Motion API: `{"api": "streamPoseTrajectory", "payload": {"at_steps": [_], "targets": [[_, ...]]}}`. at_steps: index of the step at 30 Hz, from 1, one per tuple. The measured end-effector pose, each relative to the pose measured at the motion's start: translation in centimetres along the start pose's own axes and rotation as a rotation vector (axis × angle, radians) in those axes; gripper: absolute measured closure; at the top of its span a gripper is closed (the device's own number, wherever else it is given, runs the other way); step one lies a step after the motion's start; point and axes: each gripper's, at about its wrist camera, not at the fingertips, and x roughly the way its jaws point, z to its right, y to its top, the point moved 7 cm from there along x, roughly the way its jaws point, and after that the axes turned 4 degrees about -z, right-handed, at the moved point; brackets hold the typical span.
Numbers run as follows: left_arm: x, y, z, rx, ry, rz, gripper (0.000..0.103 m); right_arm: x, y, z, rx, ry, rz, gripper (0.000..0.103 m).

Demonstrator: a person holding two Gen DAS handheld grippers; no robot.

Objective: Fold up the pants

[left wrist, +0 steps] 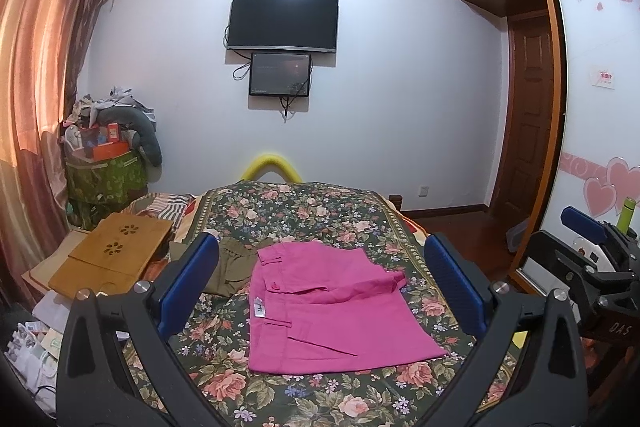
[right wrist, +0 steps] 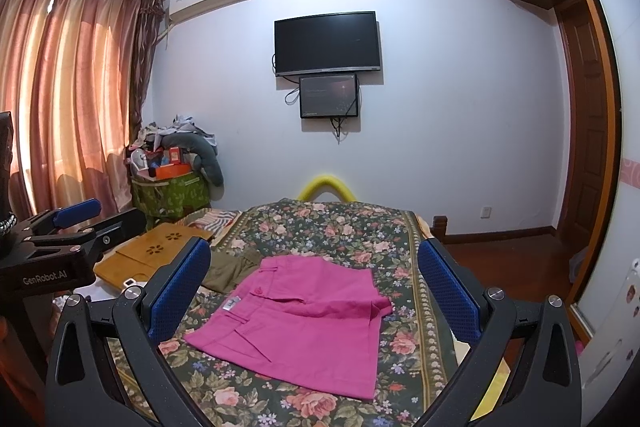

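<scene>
Pink pants lie folded flat on the floral bedspread, with the waistband and a white label toward the left; they also show in the right wrist view. My left gripper is open and empty, held above the bed before the pants. My right gripper is open and empty too, held at about the same height. The right gripper shows at the right edge of the left wrist view, and the left gripper at the left edge of the right wrist view.
An olive garment lies crumpled just left of the pink pants. A wooden lap tray sits on the bed's left side. A loaded green basket stands by the curtains. A wardrobe lines the right wall.
</scene>
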Motion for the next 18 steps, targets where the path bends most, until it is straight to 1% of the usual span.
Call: {"api": "streamPoseTrajectory", "payload": {"at_steps": [18], "targets": [[0.06, -0.10, -0.29, -0.011, -0.005, 0.000, 0.000, -0.09, 0.33, 0.10, -0.006, -0.007, 0.001, 0.000]]}}
